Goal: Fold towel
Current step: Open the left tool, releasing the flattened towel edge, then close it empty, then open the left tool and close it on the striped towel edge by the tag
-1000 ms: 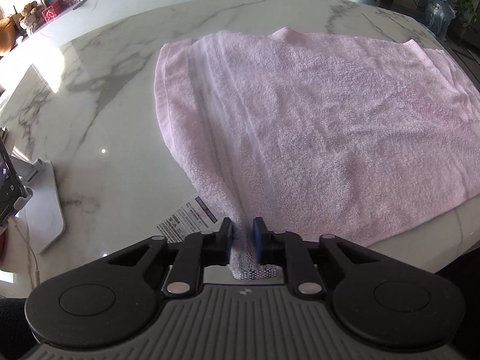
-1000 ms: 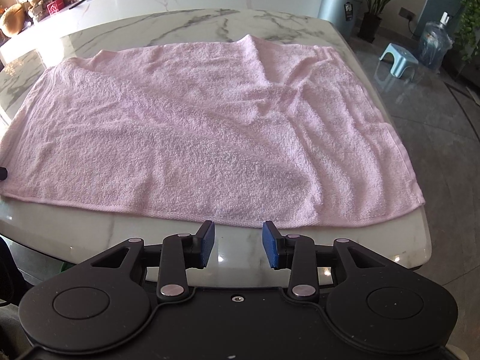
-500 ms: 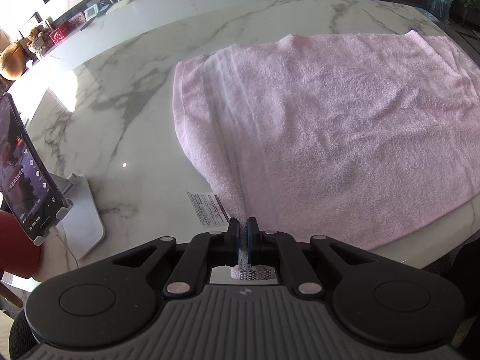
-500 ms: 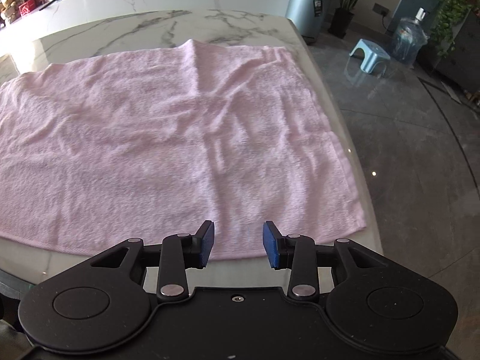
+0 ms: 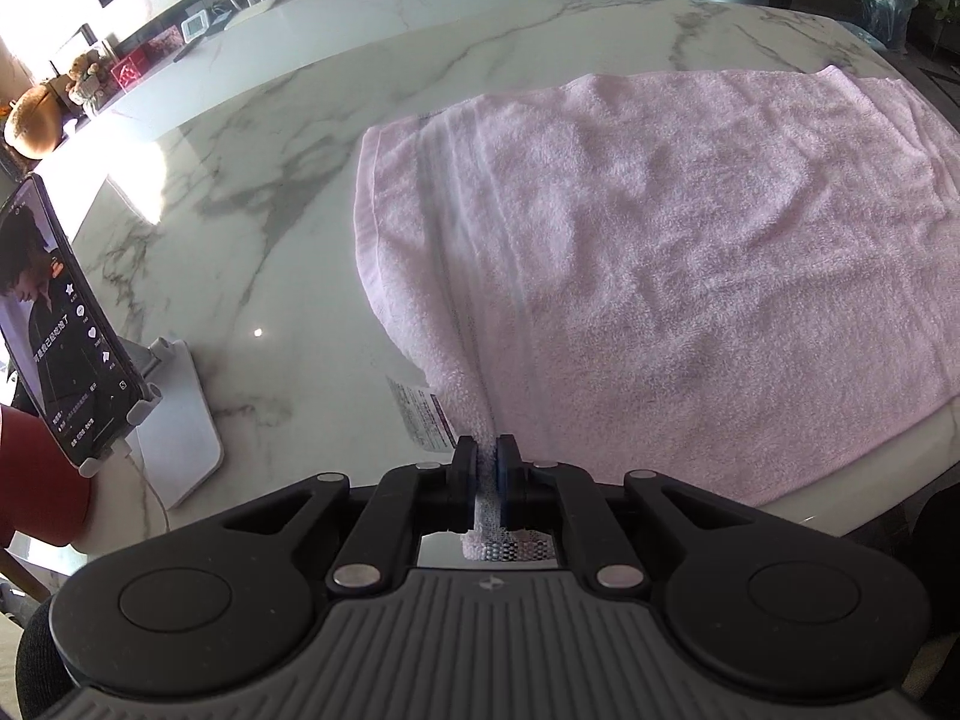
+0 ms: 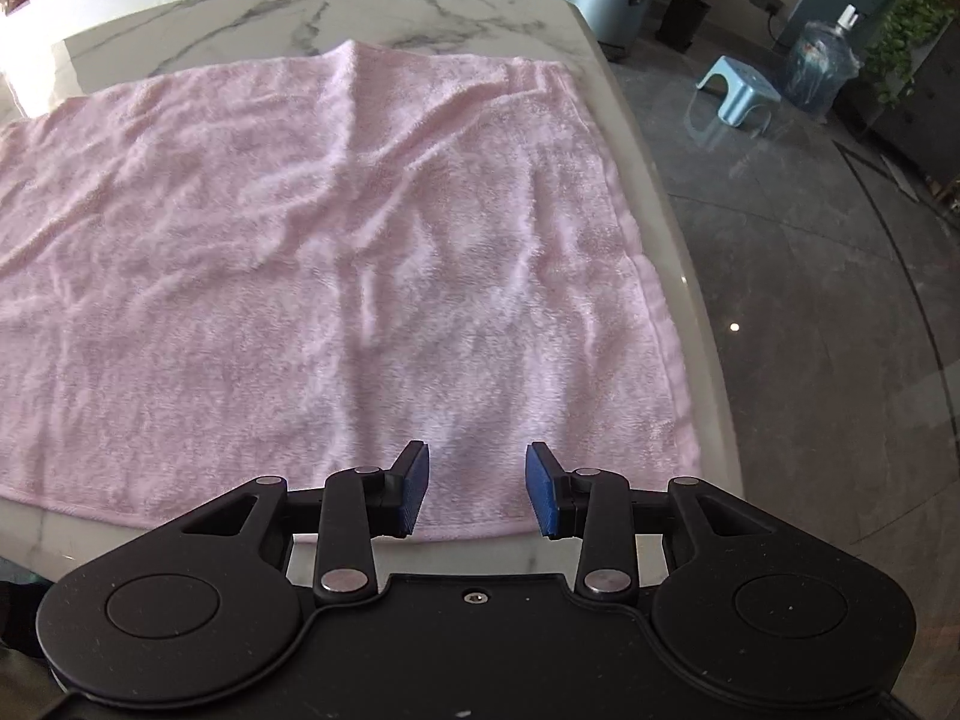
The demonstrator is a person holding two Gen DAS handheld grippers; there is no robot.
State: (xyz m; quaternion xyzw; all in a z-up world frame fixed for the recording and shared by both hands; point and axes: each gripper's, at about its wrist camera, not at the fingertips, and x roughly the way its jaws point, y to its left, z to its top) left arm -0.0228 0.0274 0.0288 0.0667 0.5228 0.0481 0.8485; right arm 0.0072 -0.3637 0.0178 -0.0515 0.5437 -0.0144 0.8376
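While the pink towel (image 6: 336,252) lies spread in a single layer on the marble table (image 5: 252,228), with no fold visible in either view, the left gripper (image 5: 487,459) is clamped on its near left corner, lifting a ridge of cloth, so the folding itself seems largely ahead. The right gripper (image 6: 477,489) hovers with fingers apart just over the near hem by the right corner, holding nothing. In the right wrist view, the towel's long axis runs 9 to 3 o'clock.

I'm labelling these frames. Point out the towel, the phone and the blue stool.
towel (image 6: 336,252): right wrist view, middle of the cloth.
phone (image 5: 60,324): left wrist view, its screen.
blue stool (image 6: 738,90): right wrist view, its seat.
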